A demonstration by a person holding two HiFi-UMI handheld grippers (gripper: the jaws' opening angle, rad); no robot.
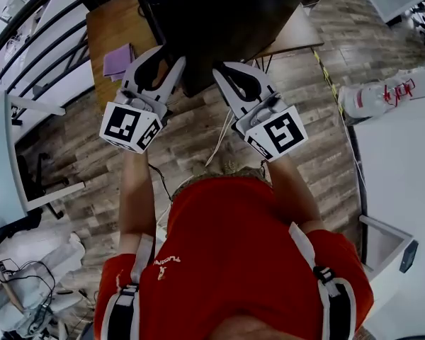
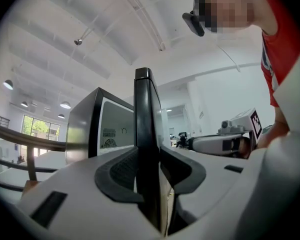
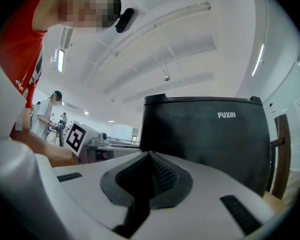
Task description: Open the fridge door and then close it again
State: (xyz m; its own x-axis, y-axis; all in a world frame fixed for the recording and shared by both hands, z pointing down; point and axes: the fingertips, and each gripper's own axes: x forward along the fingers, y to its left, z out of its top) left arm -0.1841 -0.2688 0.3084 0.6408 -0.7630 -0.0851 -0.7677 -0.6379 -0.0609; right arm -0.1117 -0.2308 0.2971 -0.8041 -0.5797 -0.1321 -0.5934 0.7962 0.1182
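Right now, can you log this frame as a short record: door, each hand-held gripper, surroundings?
fridge door: open, black, seen edge-on in the left gripper view
left hand-held gripper: closed on the door's edge
right hand-held gripper: shut, empty, facing the door's FUXIN front
fridge: white interior showing
wooden table: carries the fridge, with a purple cloth on it

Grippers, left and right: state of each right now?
Left gripper: closed on the fridge door edge.
Right gripper: shut, empty.
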